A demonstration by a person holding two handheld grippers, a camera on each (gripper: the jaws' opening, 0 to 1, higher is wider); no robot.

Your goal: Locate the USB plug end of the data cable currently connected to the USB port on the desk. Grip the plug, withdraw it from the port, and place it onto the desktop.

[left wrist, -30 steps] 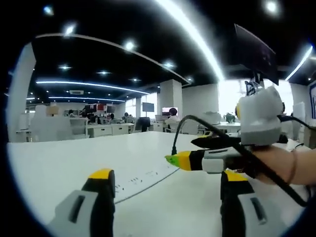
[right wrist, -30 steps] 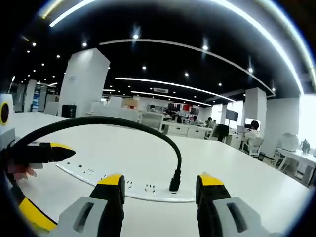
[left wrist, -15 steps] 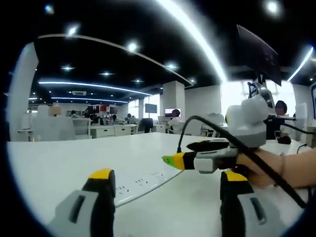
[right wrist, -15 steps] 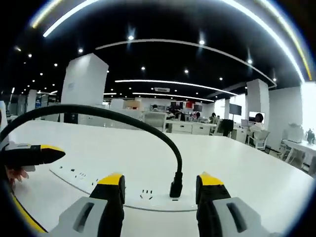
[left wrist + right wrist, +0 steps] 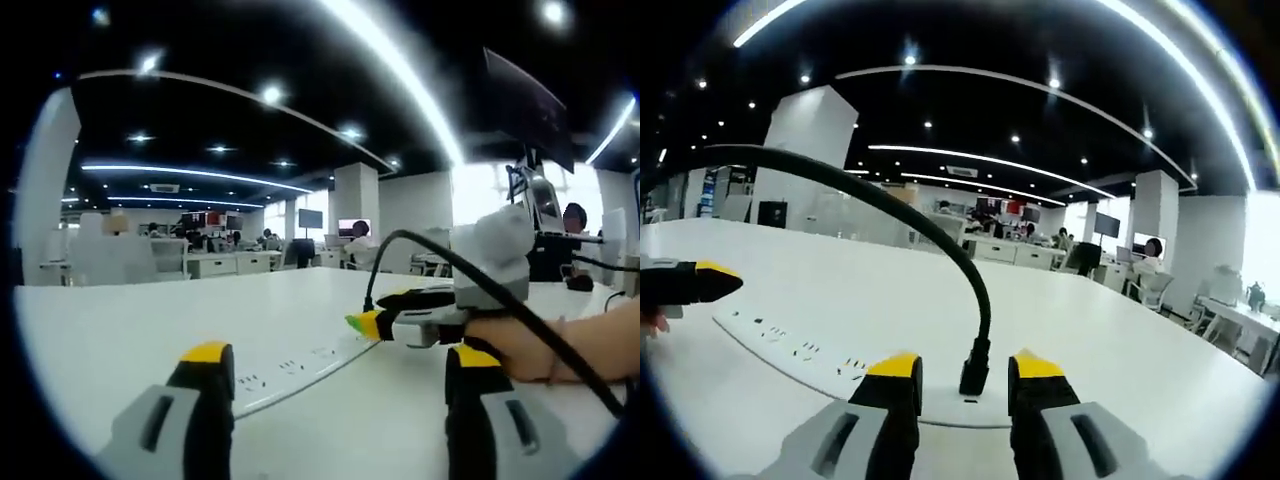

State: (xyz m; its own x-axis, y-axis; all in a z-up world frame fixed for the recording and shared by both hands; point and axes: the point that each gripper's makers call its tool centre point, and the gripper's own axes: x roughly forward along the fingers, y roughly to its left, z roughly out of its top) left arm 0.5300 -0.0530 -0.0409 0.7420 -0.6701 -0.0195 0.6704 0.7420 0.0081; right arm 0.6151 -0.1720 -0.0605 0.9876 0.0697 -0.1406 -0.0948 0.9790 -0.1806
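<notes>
USB plug [image 5: 974, 372]: black, upright, seated in a port near the end of the power strip [image 5: 790, 345]; it sits between the two yellow-tipped jaws of the right gripper [image 5: 963, 368] in the right gripper view. The jaws stand narrowly apart, one on each side of the plug; whether the pads actually touch it is hard to tell, so no firm grip can be stated.

Data cable [image 5: 890, 205]: black, thick, rising from the plug and arching over to the left edge of the right gripper view. In the left gripper view the same cable [image 5: 470, 275] curves over the right gripper [image 5: 365, 322] and runs off toward the lower right.

Power strip: long, white, flush with the desk [image 5: 1120, 350], with rows of socket slots; seen in the left gripper view as a pale band [image 5: 290, 370] running toward the right gripper.

Left gripper [image 5: 330, 365]: jaws wide open, holding nothing, hovering over the white desk [image 5: 120, 320], well apart from the plug. Its yellow tip [image 5: 710, 281] enters the right gripper view from the left.

Hand [image 5: 530, 345]: a person's hand and forearm gripping the right gripper's handle.

Background: open office with pillars, desks and ceiling lights.
</notes>
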